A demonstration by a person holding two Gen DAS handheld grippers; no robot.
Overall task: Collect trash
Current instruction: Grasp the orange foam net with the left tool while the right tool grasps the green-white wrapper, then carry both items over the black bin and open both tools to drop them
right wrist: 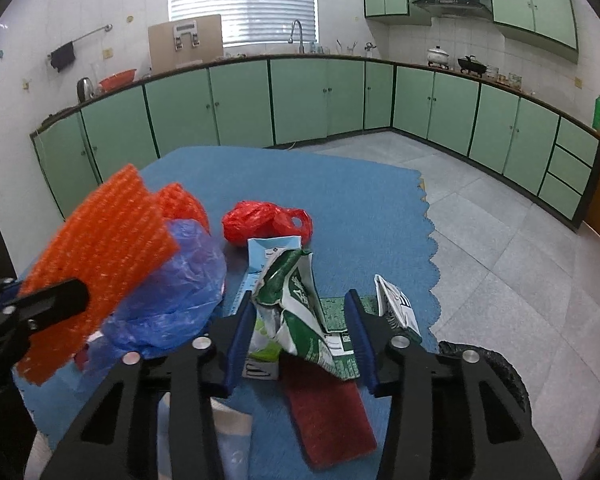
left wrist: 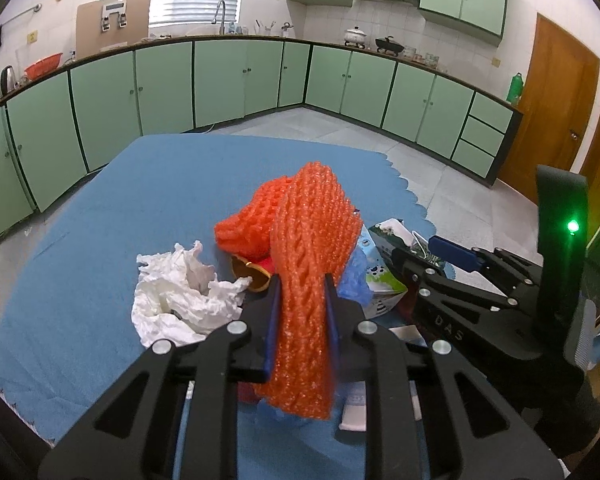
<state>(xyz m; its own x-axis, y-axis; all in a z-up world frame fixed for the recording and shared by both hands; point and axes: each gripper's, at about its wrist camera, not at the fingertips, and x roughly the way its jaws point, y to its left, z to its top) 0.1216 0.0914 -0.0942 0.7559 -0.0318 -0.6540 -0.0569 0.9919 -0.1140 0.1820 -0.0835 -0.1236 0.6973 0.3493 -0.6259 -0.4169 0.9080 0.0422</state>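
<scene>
The right claw (right wrist: 298, 324) is set around a crumpled green carton (right wrist: 296, 300) on the blue counter (right wrist: 340, 184); whether its pads press yet cannot be told. The carton lies straight ahead, its long axis running near to far. The left claw (left wrist: 302, 300) is clamped on an upright orange foam net (left wrist: 312, 240).
</scene>
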